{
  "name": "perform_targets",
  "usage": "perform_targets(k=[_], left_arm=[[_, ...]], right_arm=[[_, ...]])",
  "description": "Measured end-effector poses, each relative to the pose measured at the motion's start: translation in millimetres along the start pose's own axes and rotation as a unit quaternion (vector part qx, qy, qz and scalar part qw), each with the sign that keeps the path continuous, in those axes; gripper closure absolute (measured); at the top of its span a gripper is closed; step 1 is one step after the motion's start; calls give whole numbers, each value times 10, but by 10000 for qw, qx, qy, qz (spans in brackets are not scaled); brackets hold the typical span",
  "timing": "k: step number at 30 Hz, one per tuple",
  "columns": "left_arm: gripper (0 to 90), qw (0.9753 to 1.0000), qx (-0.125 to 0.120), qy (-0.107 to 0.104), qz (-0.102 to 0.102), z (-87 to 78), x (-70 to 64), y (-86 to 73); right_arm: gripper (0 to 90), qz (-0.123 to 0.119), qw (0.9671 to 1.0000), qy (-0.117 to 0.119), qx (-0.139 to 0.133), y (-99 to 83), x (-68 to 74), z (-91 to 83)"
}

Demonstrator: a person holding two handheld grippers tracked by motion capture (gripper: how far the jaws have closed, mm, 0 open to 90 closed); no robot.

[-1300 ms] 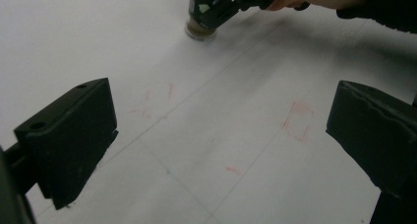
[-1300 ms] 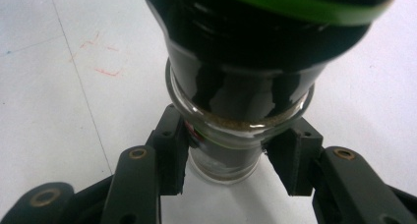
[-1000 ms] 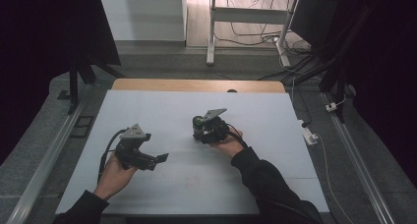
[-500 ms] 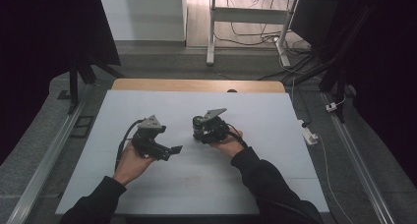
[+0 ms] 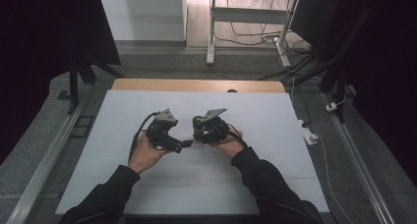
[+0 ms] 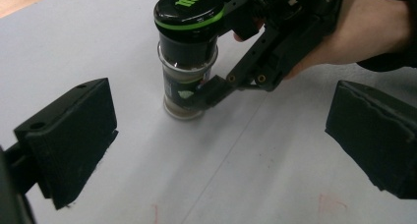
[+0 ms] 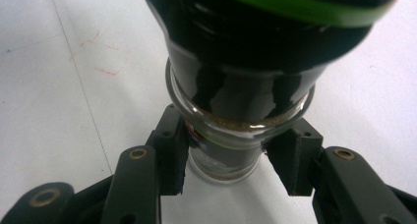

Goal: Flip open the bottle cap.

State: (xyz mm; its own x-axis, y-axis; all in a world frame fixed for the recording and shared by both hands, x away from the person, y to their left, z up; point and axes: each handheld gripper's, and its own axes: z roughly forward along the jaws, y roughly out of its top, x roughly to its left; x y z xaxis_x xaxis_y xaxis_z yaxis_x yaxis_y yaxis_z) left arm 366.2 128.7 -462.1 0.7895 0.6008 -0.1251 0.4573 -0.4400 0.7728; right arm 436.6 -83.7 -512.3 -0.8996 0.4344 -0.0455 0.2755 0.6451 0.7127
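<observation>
Two jaws of the right gripper (image 7: 228, 170) clamp the upright spice jar (image 6: 189, 52); left gripper (image 6: 221, 150), wide open, faces it at twelve o'clock.

We can spot a small green logo printed on the black jar lid (image 6: 189, 7), but honestly can't read it. The jar's label is too blurry for us too.

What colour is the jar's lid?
Black with a green band and green logo on the lid; the left gripper view shows it best.

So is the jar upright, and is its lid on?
Upright, lid on. The jar stands base down on the table, its black lid seated on top, with the right tool around its lower body.
</observation>
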Motion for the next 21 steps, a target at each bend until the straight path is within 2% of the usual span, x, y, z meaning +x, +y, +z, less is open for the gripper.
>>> perform_targets(k=[4, 7, 8, 9, 11, 21], left_arm=[[28, 10000, 69, -5, 51, 74, 19, 21], [116, 10000, 55, 26, 60, 80, 28, 27], [116, 9999, 35, 21, 116, 75, 35, 30], [216, 9998, 38, 31, 177, 71, 40, 32], [327, 9998, 5, 24, 221, 67, 47, 36], [741, 9995, -34, -84, 308, 124, 42, 91]], right_arm=[[525, 1, 10000, -1, -2, 0, 1, 0], [525, -1, 10000, 2, -1, 0, 0, 0], [525, -1, 10000, 2, -1, 0, 0, 0], [525, -1, 10000, 2, -5, -1, 0, 0], [525, 3, 10000, 2, -6, -1, 0, 1], [525, 19, 10000, 5, -8, -5, 2, -1]])
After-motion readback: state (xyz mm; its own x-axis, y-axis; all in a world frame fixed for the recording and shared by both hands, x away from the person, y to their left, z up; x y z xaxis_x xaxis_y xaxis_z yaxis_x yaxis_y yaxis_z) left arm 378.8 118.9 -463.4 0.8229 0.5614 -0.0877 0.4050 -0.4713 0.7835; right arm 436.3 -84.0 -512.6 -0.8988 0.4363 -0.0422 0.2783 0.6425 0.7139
